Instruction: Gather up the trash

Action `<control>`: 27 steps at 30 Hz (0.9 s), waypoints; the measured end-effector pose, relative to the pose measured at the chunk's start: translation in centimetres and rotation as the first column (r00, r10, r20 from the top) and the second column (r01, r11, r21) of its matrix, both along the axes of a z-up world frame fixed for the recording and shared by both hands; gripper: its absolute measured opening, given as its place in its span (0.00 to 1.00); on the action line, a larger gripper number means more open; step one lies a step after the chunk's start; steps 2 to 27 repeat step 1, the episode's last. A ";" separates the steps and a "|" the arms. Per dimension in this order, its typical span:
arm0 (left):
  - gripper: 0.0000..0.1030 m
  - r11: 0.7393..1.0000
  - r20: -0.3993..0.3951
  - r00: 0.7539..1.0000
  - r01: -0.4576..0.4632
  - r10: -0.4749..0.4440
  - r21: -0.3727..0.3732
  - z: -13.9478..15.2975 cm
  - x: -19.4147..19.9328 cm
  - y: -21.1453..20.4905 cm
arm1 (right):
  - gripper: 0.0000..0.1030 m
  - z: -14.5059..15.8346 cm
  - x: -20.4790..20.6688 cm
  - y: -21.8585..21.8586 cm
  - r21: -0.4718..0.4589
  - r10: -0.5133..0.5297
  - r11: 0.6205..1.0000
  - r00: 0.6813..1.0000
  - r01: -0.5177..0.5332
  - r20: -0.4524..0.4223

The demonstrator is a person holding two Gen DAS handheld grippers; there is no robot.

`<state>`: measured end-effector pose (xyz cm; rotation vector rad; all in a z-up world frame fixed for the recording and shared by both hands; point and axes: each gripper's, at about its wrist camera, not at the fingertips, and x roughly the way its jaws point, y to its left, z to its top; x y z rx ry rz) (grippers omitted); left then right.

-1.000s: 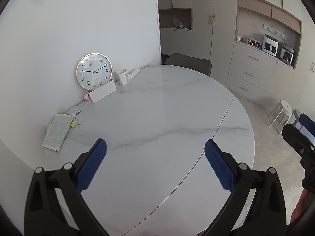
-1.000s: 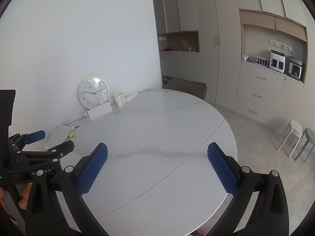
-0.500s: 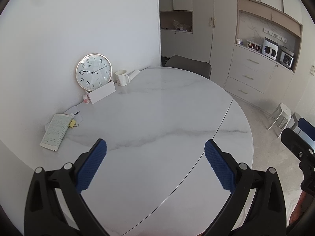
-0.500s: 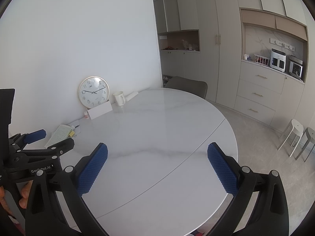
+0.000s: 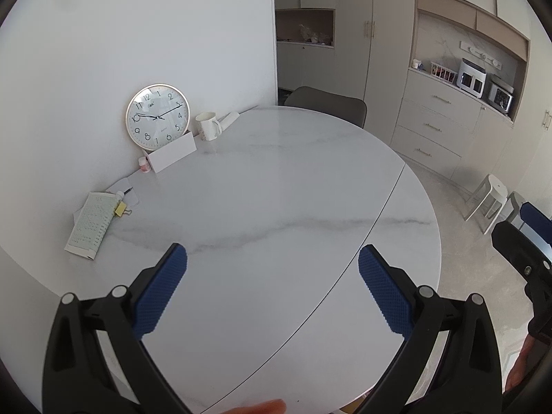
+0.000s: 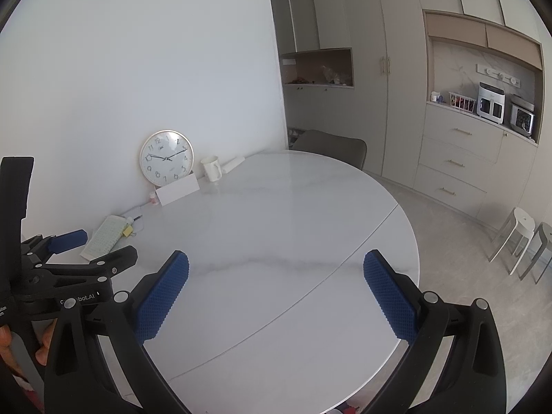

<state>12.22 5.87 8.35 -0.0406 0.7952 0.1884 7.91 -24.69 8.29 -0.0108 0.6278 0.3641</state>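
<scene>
Change: your left gripper [image 5: 272,286] sits a touch higher and further back than a second ago, so the clock [image 5: 158,116] and mug [image 5: 208,126] have slid slightly lower in its view; your right gripper [image 6: 276,288] has barely shifted.
Left fingers: spread wide, blue pads [image 5: 161,288] well apart, nothing between them, hovering over the near part of the table [image 5: 276,189].
Right fingers: spread just as wide, also holding nothing, above the table's near edge.
Trash: you have no obvious scrap in view; the likeliest candidates lie along the wall at the table's far left.
Rolled paper [image 5: 228,119]: lies just beside the mug, long axis running from the mug toward the far right, tip pointing at the chair [image 5: 327,103].
Booklet [image 5: 90,224]: lies flat near the left edge, long axis running toward the wall, a yellow clip [image 5: 121,209] touching its far corner.
White card [image 5: 172,155]: leans in front of the clock, a small pink bottle [image 5: 144,165] just beside it.
</scene>
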 end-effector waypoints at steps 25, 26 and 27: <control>0.93 1.000 -0.002 1.000 0.000 0.000 0.002 -0.1 0.0 -0.1 | 0.98 0.0 0.0 0.0 -0.001 0.001 1.000 1.000 -0.001 -0.001; 0.93 1.000 -0.002 1.000 0.000 0.000 0.002 -0.1 0.0 -0.1 | 0.98 0.0 0.0 0.0 -0.001 0.001 1.000 1.000 -0.001 -0.001; 0.93 1.000 -0.002 1.000 0.000 0.000 0.002 -0.1 0.0 -0.1 | 0.98 0.0 0.0 0.0 -0.001 0.001 1.000 1.000 -0.001 -0.001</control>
